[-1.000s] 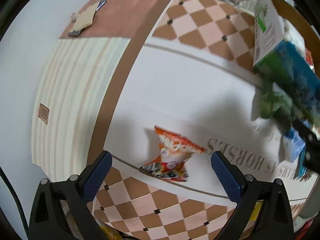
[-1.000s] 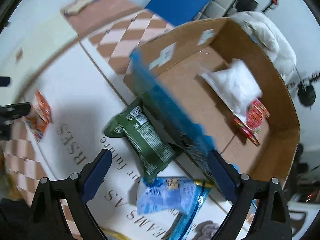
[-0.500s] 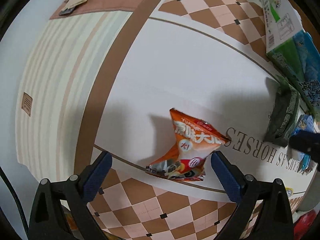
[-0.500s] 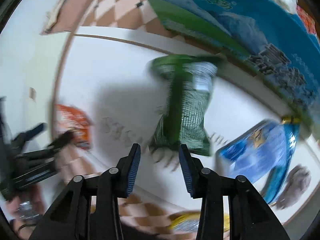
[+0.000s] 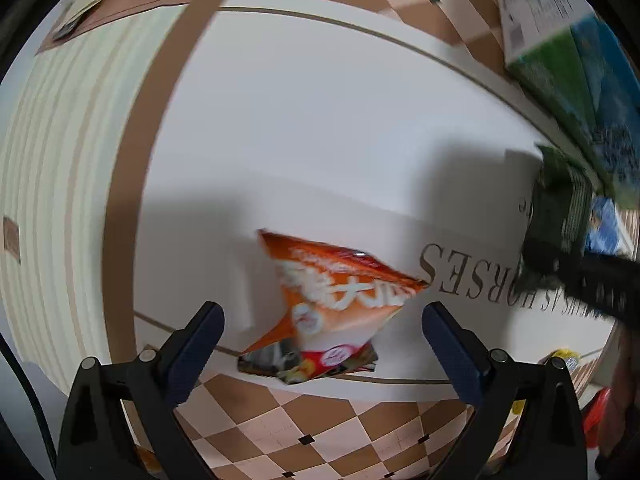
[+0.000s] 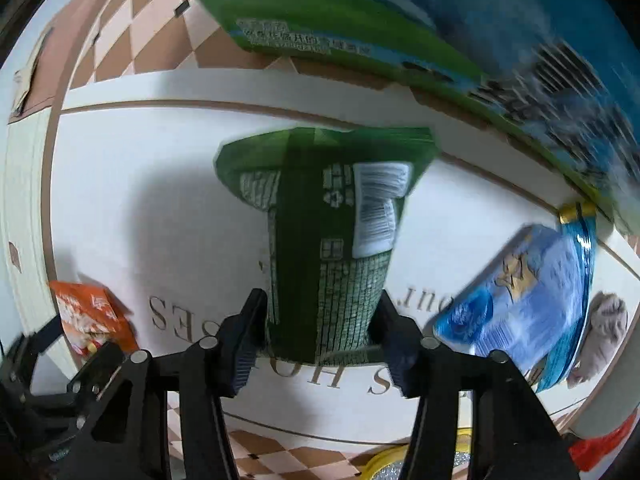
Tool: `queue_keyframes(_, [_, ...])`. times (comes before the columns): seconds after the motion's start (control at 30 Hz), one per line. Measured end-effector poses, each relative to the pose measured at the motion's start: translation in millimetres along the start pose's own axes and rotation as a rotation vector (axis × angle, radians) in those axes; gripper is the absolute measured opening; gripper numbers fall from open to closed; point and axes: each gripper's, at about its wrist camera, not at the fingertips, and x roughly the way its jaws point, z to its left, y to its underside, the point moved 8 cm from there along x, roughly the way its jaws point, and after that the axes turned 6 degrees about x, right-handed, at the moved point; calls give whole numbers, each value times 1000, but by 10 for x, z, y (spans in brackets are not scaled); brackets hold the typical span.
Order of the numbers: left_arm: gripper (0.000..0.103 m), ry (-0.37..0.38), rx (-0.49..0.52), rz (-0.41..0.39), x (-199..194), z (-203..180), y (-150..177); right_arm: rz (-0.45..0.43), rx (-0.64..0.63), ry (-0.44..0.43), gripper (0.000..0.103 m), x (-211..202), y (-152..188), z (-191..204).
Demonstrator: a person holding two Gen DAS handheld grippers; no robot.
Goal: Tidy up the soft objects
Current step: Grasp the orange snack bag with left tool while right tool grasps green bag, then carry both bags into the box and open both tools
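Observation:
An orange snack bag (image 5: pixel 332 304) lies on the white mat, between the wide-open fingers of my left gripper (image 5: pixel 322 338), which is just short of it. It also shows at the lower left of the right wrist view (image 6: pixel 90 318). A green snack bag (image 6: pixel 332 240) lies on the mat, and my right gripper (image 6: pixel 322 334) has its near end between the fingers, which touch or nearly touch its sides. The green bag also shows in the left wrist view (image 5: pixel 562 204). A blue snack bag (image 6: pixel 524 304) lies to its right.
A cardboard box with a green and blue printed side (image 6: pixel 400 28) stands just behind the green bag. A grey soft object (image 6: pixel 606 326) lies at the far right. A checkered mat border (image 5: pixel 320 432) runs along the near side. A red item (image 6: pixel 600 444) sits at the lower right.
My left gripper has moved closer to the orange bag. My right gripper has moved in on the green bag, which now sits between its fingers.

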Motion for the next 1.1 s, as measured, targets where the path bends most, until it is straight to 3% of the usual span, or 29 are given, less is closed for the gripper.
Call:
queue_keyframes(0.2, [101, 1, 41, 28, 156, -192, -13, 71, 15, -5, 47, 130, 594, -169])
queue_keyframes(0.33, [101, -28, 75, 47, 257, -306, 20, 102, 55, -59, 48, 208, 847, -230])
queue_keyframes(0.5, [100, -44, 72, 77, 403, -337, 48, 97, 173, -190, 61, 237, 900, -383])
queue_keyframes(0.6, [88, -83, 95, 55, 414, -396, 56, 89, 187, -189, 61, 172, 772, -518])
queue_keyframes(0.7, [46, -81, 97, 30, 338, -496, 28, 76, 177, -157, 60, 185, 771, -394])
queue_keyframes(0.73, [36, -64, 95, 34, 333, -542, 40, 74, 163, -130, 49, 196, 799, -349])
queue_keyframes(0.77, [35, -30, 84, 39, 325, -605, 49, 64, 145, -88, 43, 183, 809, -341])
queue_keyframes(0.93, [35, -8, 131, -16, 67, -983, 58, 61, 138, -174, 39, -32, 888, -317])
queue_keyframes(1.1, [35, 68, 198, -138, -665, -1589, -94, -46, 129, -264, 39, -716, 869, -566])
